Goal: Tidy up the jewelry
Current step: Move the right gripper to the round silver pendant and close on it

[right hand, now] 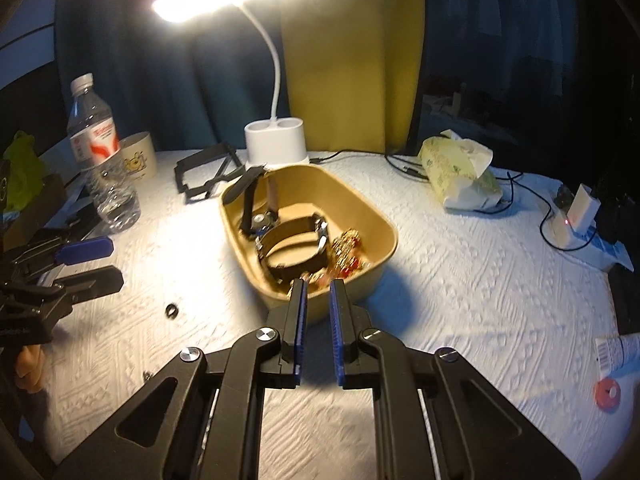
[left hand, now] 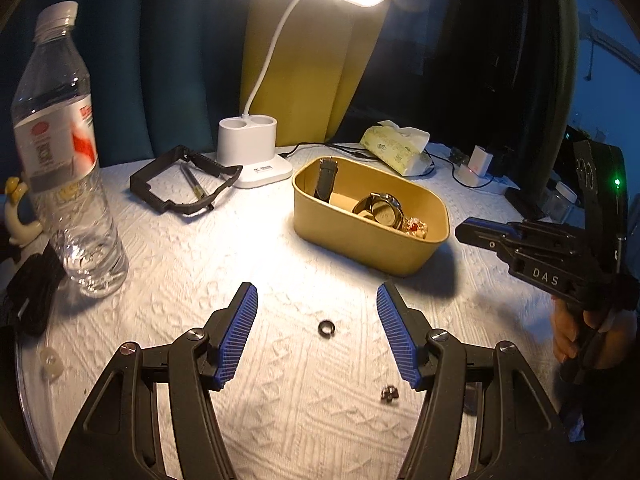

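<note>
Standing wide apart, the blue pads of the left tool (left hand: 317, 332) hold nothing; a small dark ring (left hand: 325, 328) lies on the white textured cloth of the desk (left hand: 280, 400) between them, touching neither pad. A small metallic piece (left hand: 389, 393), too small to identify, lies just inside the right-hand finger, nearer the camera. Ahead and to the right of this tool sits the tan box (left hand: 360, 240), holding a watch (left hand: 380, 210) with its strap against the far wall and a gold-and-red piece of jewelry (left hand: 416, 227) beside it. Further out: a water bottle (left hand: 60, 152) to the left, a black frame (left hand: 180, 184) with a pen inside it, a lit white desk lamp (left hand: 256, 148) beyond, and a tissue pack (left hand: 396, 148) to the far right.

The right tool (right hand: 318, 284) has its pads drawn nearly together, only a narrow gap showing, with nothing gripped between them. Its tips stand at the near rim of the same box (right hand: 376, 280), above the jewelry. The ring (right hand: 172, 311) lies on the cloth to this tool's left, near the left tool (right hand: 92, 264). A charger (right hand: 576, 220) with cables sits well to the right.
</note>
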{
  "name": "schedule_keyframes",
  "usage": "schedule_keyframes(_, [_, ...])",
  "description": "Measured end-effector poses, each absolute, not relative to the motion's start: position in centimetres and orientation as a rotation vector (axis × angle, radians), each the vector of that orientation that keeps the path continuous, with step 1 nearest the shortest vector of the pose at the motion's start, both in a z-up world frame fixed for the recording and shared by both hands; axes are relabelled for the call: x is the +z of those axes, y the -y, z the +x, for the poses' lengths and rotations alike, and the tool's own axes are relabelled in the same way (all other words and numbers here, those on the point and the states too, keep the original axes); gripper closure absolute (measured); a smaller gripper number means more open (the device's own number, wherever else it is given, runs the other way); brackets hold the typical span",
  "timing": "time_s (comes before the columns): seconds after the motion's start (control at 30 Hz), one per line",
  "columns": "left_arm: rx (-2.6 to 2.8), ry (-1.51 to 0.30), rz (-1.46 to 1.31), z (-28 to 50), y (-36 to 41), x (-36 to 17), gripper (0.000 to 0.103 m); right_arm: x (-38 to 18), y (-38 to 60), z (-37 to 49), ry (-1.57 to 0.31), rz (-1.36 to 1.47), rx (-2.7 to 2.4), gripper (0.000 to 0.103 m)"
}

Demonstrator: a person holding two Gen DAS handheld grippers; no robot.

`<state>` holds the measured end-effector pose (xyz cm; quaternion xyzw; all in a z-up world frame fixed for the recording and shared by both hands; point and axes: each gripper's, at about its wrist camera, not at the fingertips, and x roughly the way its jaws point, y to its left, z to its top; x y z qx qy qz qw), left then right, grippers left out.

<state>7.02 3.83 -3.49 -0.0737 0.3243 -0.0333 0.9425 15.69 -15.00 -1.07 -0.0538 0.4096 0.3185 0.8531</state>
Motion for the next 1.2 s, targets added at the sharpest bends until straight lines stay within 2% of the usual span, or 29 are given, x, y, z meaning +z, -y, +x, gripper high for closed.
schedule_keyframes(0.27, [-0.085,-0.658,-0.157,5.2,-3.2,-3.8,0.038,-1.9,14.9,13.5,-0.907,-0.107,0.692,0.089])
schedule_keyframes(0.33, [-0.091,-0.658,-0.154,4.7,-2.9,-3.8,0.038,-2.2,15.2,12.9,-0.923,-0.094,0.69,0.081])
schedule_keyframes(0.4, [-0.098,-0.655,-0.151,4.2,-2.7,-3.8,0.038,-2.3,15.5,12.5,-0.94,-0.085,0.691,0.062])
schedule_keyframes(0.47, [-0.101,-0.652,-0.147,3.7,-2.5,-3.7,0.038,-2.5,15.8,12.0,-0.955,-0.088,0.698,0.049])
schedule_keyframes(0.57, [-0.104,-0.644,-0.146,2.8,-2.4,-3.6,0.038,-2.6,15.9,11.1,-0.971,-0.098,0.717,0.042])
schedule_keyframes(0.7, [-0.106,-0.639,-0.144,1.6,-2.2,-3.7,0.037,-2.9,15.8,9.3,-0.982,-0.14,0.732,0.039])
schedule_keyframes(1.2, [-0.087,-0.661,-0.18,-0.7,-2.9,-5.3,0.038,-3.8,15.1,5.0,-0.987,-0.206,0.758,0.039])
